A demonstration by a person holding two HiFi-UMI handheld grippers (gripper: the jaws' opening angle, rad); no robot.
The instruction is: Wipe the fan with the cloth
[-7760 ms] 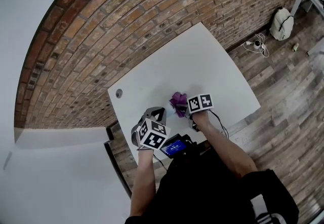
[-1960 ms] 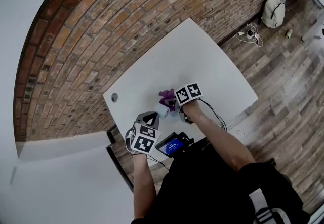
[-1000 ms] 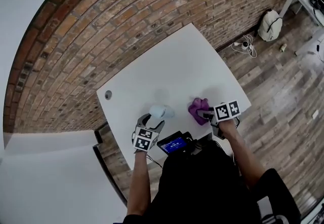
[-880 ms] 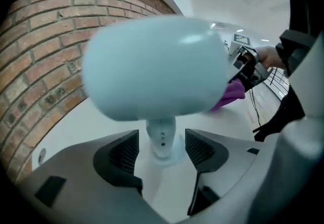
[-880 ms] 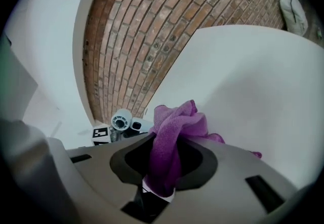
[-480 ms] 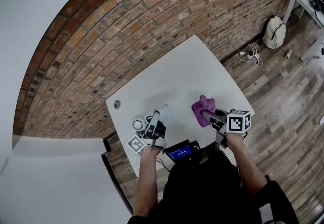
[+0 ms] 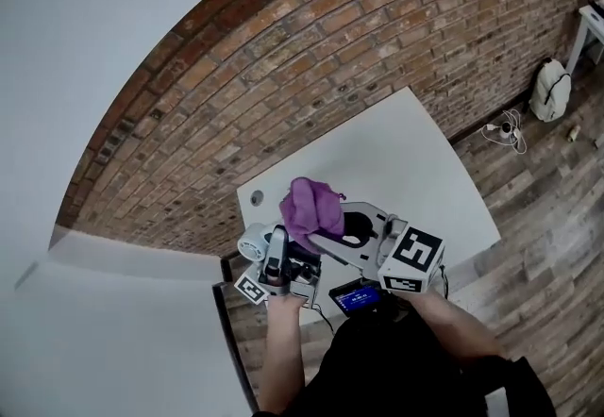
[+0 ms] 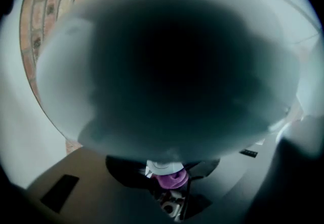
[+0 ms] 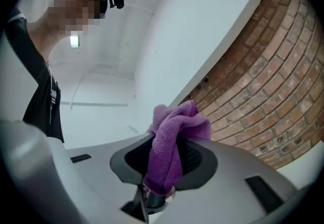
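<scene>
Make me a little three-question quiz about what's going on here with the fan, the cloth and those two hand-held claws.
1. Where is the fan?
A. Lying on the table
B. Held up in the left gripper
C. Inside a box

2. What colour is the cloth?
A. Purple
B. Yellow
C. Green

3. What is the right gripper doing?
A. Open and empty
B. Shut on a cup
C. Shut on the cloth

Answers:
1 B: the head view shows the fan at the left gripper's jaws, raised off the table.
2 A: the cloth looks purple in both the head view and the right gripper view.
3 C: the right gripper view shows the cloth pinched between the jaws and bunching up above them.
</scene>
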